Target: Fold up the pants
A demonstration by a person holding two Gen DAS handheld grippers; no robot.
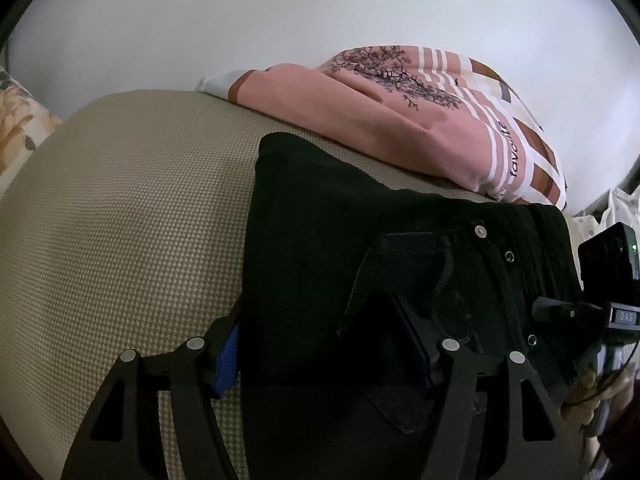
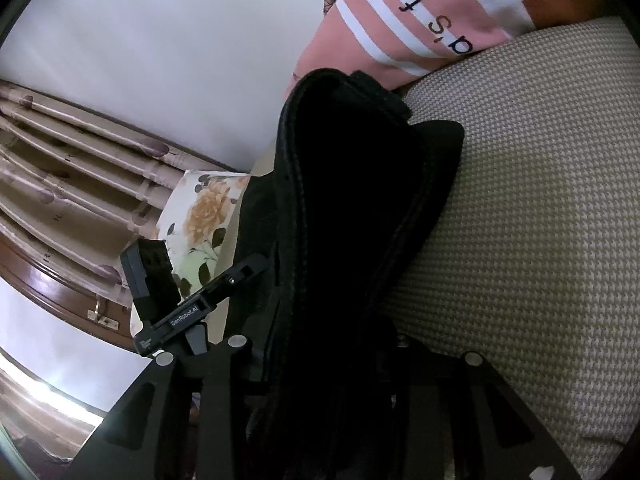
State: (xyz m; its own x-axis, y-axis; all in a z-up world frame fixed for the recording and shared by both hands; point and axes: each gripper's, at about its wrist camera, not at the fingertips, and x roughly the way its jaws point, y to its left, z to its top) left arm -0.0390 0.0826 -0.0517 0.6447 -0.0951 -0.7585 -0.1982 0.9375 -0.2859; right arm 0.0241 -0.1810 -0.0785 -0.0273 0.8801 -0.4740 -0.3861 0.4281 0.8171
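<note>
Black pants (image 1: 340,240) lie folded on a beige woven bed cover (image 1: 140,220), waistband with metal buttons (image 1: 480,232) to the right. My left gripper (image 1: 320,356) is shut on the pants' near edge, cloth filling the space between its fingers. In the right wrist view the pants (image 2: 352,200) rise as a thick dark bundle from between my right gripper (image 2: 324,364), which is shut on the waistband end. The right gripper's body also shows at the right edge of the left wrist view (image 1: 600,280).
A pink, white and brown patterned quilt (image 1: 420,120) lies bunched behind the pants. A floral pillow (image 2: 204,220) sits at the bed's edge. Curtains (image 2: 60,168) and a wooden frame hang beyond. A white wall (image 1: 280,20) backs the bed.
</note>
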